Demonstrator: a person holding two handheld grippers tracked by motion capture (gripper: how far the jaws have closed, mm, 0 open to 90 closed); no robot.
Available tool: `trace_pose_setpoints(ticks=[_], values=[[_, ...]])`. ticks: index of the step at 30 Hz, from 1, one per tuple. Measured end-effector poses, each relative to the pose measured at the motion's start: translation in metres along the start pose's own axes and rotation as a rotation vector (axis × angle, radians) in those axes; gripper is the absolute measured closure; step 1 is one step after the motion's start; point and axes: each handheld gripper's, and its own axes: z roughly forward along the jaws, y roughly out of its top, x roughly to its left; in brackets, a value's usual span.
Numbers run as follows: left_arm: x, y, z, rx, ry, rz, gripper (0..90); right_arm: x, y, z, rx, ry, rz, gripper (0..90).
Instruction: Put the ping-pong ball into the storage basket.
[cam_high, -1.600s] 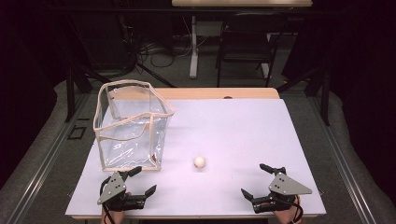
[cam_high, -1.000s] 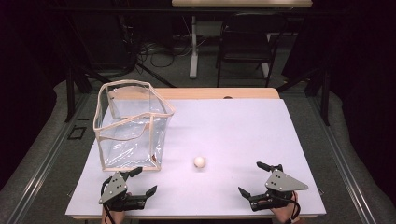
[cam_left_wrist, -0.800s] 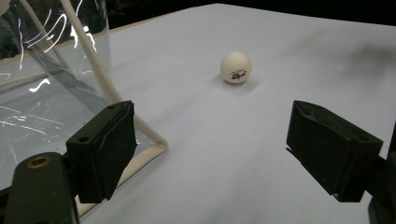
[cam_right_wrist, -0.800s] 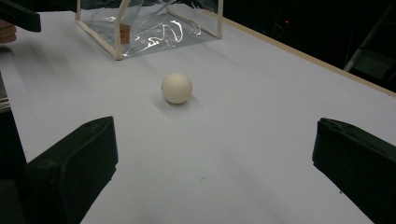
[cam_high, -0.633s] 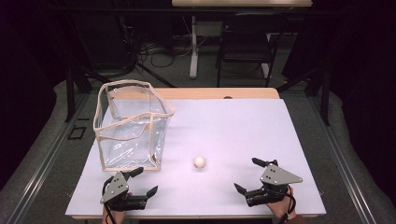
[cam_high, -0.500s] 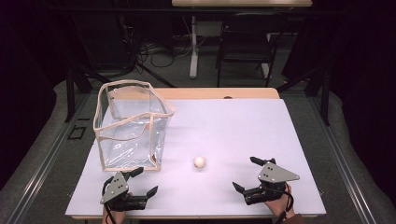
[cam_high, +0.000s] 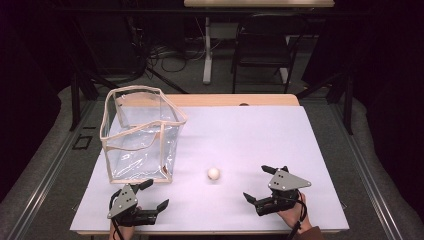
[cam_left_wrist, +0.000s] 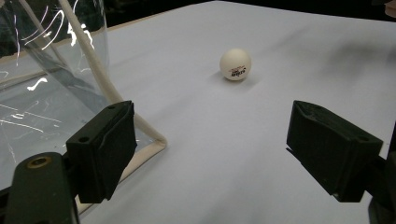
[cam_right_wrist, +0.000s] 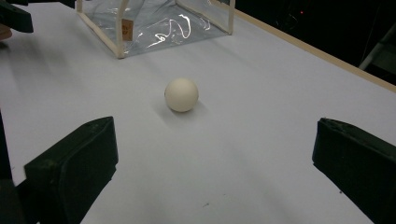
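Our right gripper gaped wide, empty, near the white ball. Our left gripper gaped empty beside the clear bag.

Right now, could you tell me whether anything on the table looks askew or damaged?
Only the clear plastic bag looks off: its cream-trimmed rim sags and buckles inward instead of holding a square mouth. The white ball lies whole on the table, apart from the bag. No spill shows.

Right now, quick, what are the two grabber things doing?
Left hand-held gripper: open, holding nothing.
Right hand-held gripper: open, holding nothing, with the ball lying ahead of it.
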Motion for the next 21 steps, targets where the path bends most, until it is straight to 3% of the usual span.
trace_pose_setpoints(ticks=[21], values=[[-0.001,0.001,0.0,-0.003,0.0,0.014,16.1,-0.001,0.019,0.03,0.027,0.037,0.006,0.0]])
